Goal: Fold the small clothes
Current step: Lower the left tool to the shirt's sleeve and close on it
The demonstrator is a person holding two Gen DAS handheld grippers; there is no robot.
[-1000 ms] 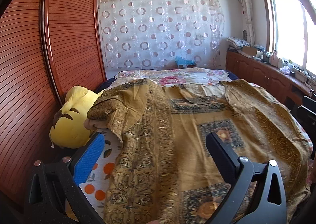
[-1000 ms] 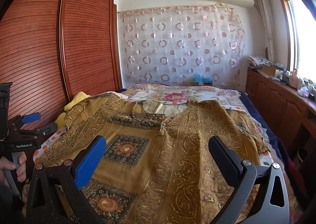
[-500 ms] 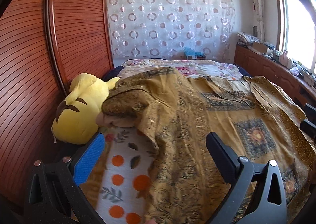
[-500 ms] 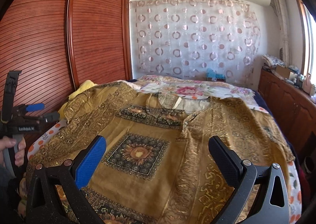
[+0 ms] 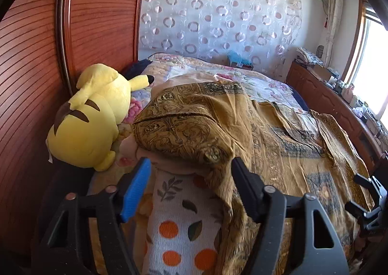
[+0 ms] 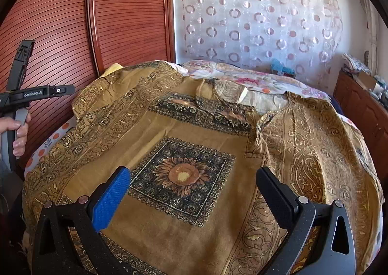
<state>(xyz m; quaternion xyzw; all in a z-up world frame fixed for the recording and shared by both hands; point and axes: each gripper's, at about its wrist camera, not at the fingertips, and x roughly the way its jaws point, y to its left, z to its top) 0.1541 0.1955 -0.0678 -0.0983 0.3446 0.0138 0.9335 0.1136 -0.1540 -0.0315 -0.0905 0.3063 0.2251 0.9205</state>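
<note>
On the bed, a mustard-gold patterned cloth shirt (image 6: 184, 153) lies spread.
Left gripper (image 5: 189, 178) jaws closing, nothing clamped yet; right gripper (image 6: 194, 190) wide open, empty.

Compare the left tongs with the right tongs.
The left tongs are closing around the brown shirt's sleeve edge; the right tongs stand wide open over its sunflower print, holding nothing. The left point near the yellow plush; the right over mid-shirt. Both have one blue pad.

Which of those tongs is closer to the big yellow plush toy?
Left. The left tongs sit beside the yellow plush toy, closing around the gold patterned shirt's sleeve; the right tongs hover over the shirt's middle.
</note>
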